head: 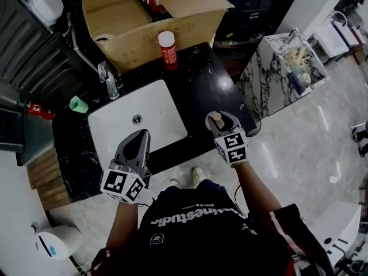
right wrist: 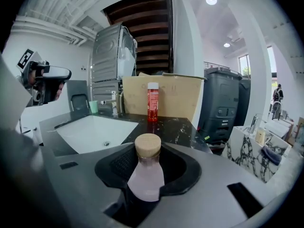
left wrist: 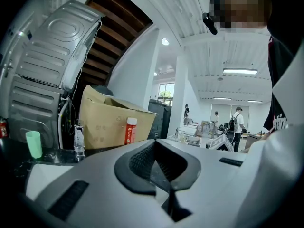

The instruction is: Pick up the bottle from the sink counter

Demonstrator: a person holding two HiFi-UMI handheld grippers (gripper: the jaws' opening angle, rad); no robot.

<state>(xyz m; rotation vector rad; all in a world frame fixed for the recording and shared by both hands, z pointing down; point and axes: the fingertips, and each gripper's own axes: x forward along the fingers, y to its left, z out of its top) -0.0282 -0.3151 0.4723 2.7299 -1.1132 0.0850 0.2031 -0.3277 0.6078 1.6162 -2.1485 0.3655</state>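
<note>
Right hand-held gripper (right wrist: 148, 161) pinches pink bottle (right wrist: 146, 177), base hidden; left hand-held gripper (left wrist: 154, 148) pressed together.

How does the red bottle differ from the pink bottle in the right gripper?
The red bottle has a white cap; the pink bottle has a tan one. The red bottle is a straight cylinder; the pink bottle narrows to a neck. The red bottle stands free on the counter; the pink bottle is gripped by the right gripper. Both stand upright, capped.
</note>
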